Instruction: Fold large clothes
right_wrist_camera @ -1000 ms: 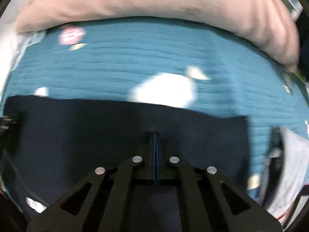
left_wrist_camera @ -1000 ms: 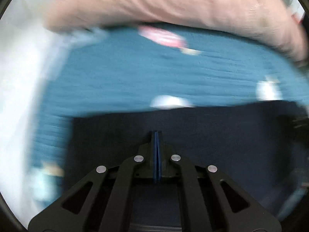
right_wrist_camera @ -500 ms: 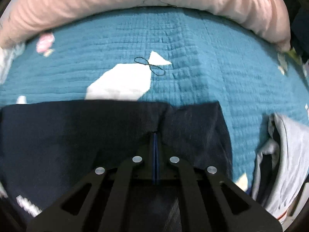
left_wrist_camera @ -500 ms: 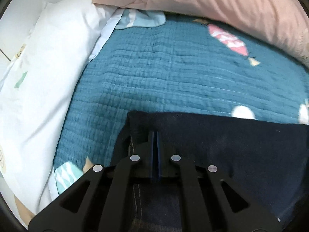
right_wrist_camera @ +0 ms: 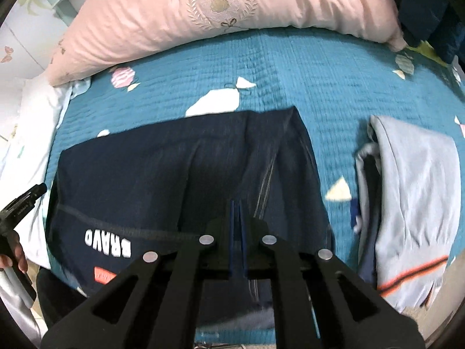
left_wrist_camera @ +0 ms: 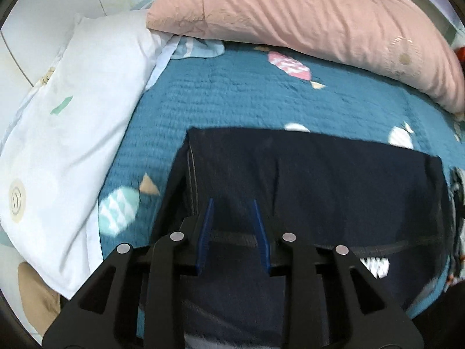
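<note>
The left gripper (left_wrist_camera: 232,212) hangs above the folded navy garment (left_wrist_camera: 334,180), its jaws just parted with nothing pinched between them. The garment lies on a teal quilt (left_wrist_camera: 247,96), white pillow (left_wrist_camera: 72,122) beside it, pink pillow (left_wrist_camera: 305,11) beyond.

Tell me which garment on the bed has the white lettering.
The dark navy garment under the grippers, printed BRAVO. The pale grey one to its right shows only orange and dark stripes.

1. The left wrist camera sits on the left gripper (left_wrist_camera: 232,212). It looks steeply down at the bed (left_wrist_camera: 261,99), close above it, near the edge with the white pillow (left_wrist_camera: 72,122).
2. The right wrist camera sits on the right gripper (right_wrist_camera: 237,215). It also looks steeply down, near the edge with the grey clothes (right_wrist_camera: 412,203).
3. Both views share the dark garment (left_wrist_camera: 334,180) and the pink pillow (left_wrist_camera: 305,14).
</note>
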### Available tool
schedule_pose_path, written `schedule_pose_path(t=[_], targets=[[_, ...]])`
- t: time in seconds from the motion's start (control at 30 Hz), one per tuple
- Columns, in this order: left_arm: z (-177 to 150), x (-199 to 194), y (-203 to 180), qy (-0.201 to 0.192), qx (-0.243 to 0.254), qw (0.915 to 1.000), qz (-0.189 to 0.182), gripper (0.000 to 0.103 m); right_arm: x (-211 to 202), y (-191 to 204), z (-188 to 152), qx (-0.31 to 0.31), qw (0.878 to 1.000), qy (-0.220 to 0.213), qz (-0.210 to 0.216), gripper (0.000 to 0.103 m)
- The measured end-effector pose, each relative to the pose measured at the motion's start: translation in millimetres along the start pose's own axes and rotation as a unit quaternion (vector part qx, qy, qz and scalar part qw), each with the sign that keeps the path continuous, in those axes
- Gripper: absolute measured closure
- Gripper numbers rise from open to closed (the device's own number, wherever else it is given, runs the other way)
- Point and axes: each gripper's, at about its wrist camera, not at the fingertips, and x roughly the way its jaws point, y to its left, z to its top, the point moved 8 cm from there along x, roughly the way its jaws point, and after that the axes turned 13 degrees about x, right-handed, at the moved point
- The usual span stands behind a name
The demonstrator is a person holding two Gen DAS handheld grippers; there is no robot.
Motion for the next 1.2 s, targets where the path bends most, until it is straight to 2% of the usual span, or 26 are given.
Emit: schedule_pose_path(t=[0.03,0.1,0.13,0.17,0.2,0.23,0.27,0.3,0.37,0.6,0.67,0.73,0.83,0.93,1.07,1.1,1.17,1.2], targets=[[-8,-5,-4,0.003,0.003,1.0,-0.001,0.066,-1,-2,-5,0.001,1.0,-0.001,-0.002,0.097],[-21,-11,-12,0.004,0.008,0.9999,-0.006,0.065,-8,-8,-19,0.008,1.0,0.004,-0.002,0.097],[-27,-14,-16,0.008,0.011,0.9999,-0.01,0.06,-11,-11,-24,0.011,1.0,0.006,-0.003,0.086],[-32,-16,-20,0.011,0.011,0.9998,-0.012,0.054,-14,-14,-29,0.013,1.0,0.009,-0.003,0.058],[-37,-18,-24,0.014,0.01,0.9997,-0.016,0.053,-19,-19,-34,0.016,1.0,0.006,-0.008,0.042],[-43,-21,-30,0.015,0.013,0.9996,-0.021,0.051,-23,-24,-35,0.02,1.0,-0.007,-0.014,0.02],[-47,-22,-34,0.016,0.016,0.9995,-0.024,0.046,-28,-28,-35,0.024,0.999,-0.021,-0.016,0.015],[-51,-24,-39,0.018,0.021,0.9993,-0.027,0.041,-34,-32,-35,0.028,0.999,-0.035,-0.013,0.015],[-58,-25,-50,0.023,0.027,0.9988,-0.035,0.028,-37,-40,-37,0.037,0.999,-0.027,0.004,0.015],[-76,-19,-84,0.046,0.037,0.9966,-0.058,0.028,-25,-76,-30,0.079,0.997,0.014,0.016,0.015],[-78,-18,-90,0.051,0.034,0.9962,-0.063,0.023,-14,-83,-27,0.083,0.996,0.026,0.017,0.015],[-81,-18,-99,0.054,0.037,0.9958,-0.064,0.022,2,-92,-24,0.095,0.994,0.045,0.024,0.015],[-83,-19,-110,0.059,0.044,0.9949,-0.069,0.022,26,-106,-21,0.131,0.988,0.071,0.037,0.015],[-84,-17,-117,0.066,0.053,0.994,-0.07,0.022,55,-117,-21,0.178,0.976,0.106,0.068,0.015],[-87,-14,-120,0.075,0.053,0.9933,-0.071,0.022,67,-119,-18,0.202,0.97,0.113,0.079,0.011],[-87,-14,-120,0.075,0.052,0.9932,-0.072,0.022,64,-114,-17,0.204,0.968,0.114,0.096,0.013],[-87,-13,-121,0.079,0.052,0.9931,-0.07,0.022,54,-90,-20,0.219,0.945,0.143,0.197,0.016],[-86,-13,-120,0.079,0.053,0.9931,-0.068,0.022,50,-85,-20,0.218,0.942,0.144,0.211,0.016]])
